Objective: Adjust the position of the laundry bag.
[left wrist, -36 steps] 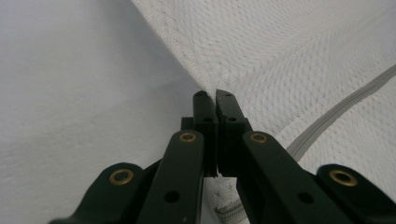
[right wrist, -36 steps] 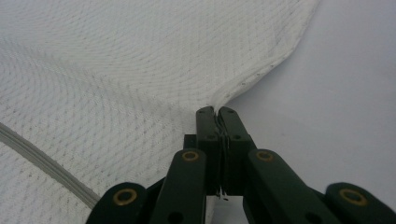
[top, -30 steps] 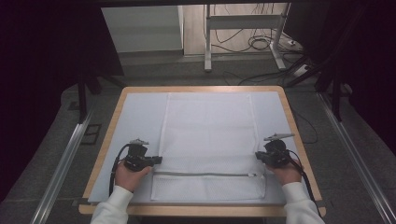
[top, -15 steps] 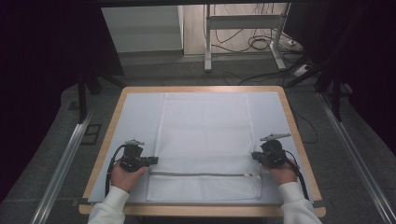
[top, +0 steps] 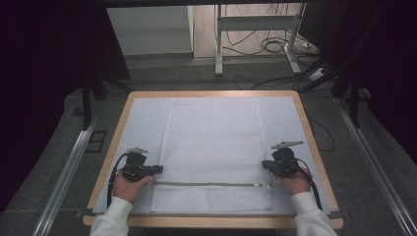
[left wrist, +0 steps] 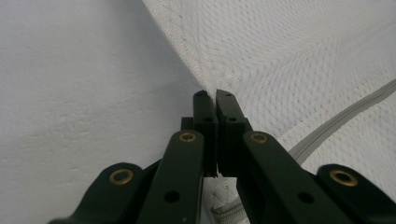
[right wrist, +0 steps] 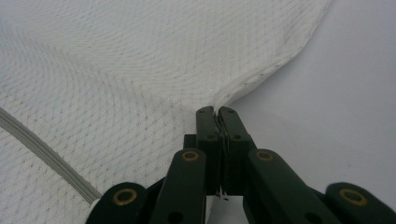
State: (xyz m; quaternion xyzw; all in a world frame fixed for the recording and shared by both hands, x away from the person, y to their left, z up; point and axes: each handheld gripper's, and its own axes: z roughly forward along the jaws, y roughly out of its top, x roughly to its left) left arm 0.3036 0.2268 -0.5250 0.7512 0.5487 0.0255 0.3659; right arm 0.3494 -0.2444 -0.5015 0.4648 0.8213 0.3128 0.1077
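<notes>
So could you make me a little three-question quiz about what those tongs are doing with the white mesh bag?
1. True or false: both tongs are clamped on the mesh bag.
2. Which edge does the left tongs grip: A the bag's side edge, B its far edge?
3. What runs across the bag between the two hands?

Key: 1 true, as the right tongs pinch it too. 2 A. 3 A closed zipper.
</notes>
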